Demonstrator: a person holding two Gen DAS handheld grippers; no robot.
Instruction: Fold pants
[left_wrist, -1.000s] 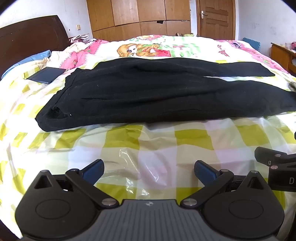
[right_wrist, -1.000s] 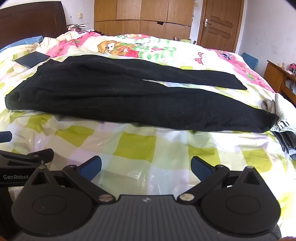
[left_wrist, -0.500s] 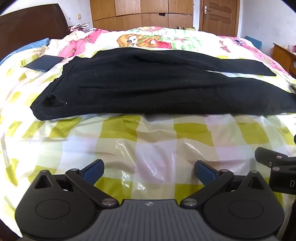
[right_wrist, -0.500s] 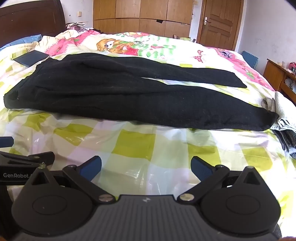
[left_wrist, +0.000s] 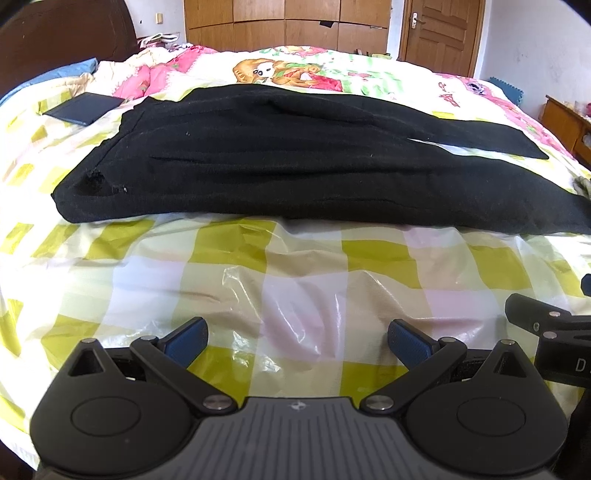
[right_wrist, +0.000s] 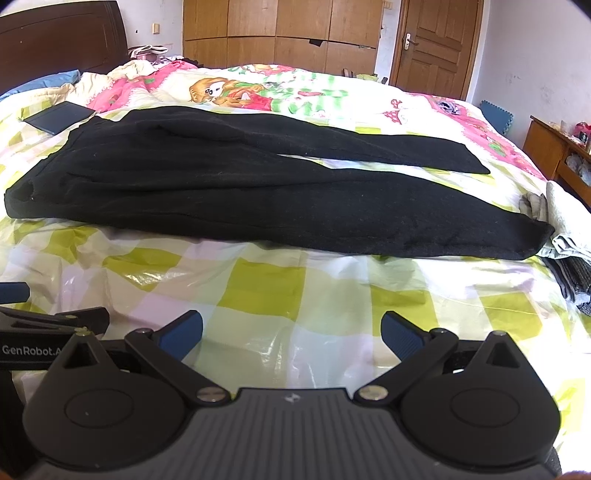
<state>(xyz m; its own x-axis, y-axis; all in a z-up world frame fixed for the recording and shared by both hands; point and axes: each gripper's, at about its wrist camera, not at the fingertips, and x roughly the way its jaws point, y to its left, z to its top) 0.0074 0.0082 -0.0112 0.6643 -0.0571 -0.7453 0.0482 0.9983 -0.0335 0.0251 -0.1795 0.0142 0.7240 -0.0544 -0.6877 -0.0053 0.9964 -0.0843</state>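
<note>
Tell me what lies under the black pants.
The black pants lie flat on a glossy yellow-checked plastic sheet spread over the bed. Beyond them a cartoon-print quilt shows. Whatever lies directly beneath the fabric is covered.

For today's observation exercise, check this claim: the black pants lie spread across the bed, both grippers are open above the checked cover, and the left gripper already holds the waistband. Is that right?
Not quite. The left gripper holds nothing: in the left wrist view its fingers are apart over the checked cover, short of the black pants. The rest stands, the right gripper being open too.
</note>
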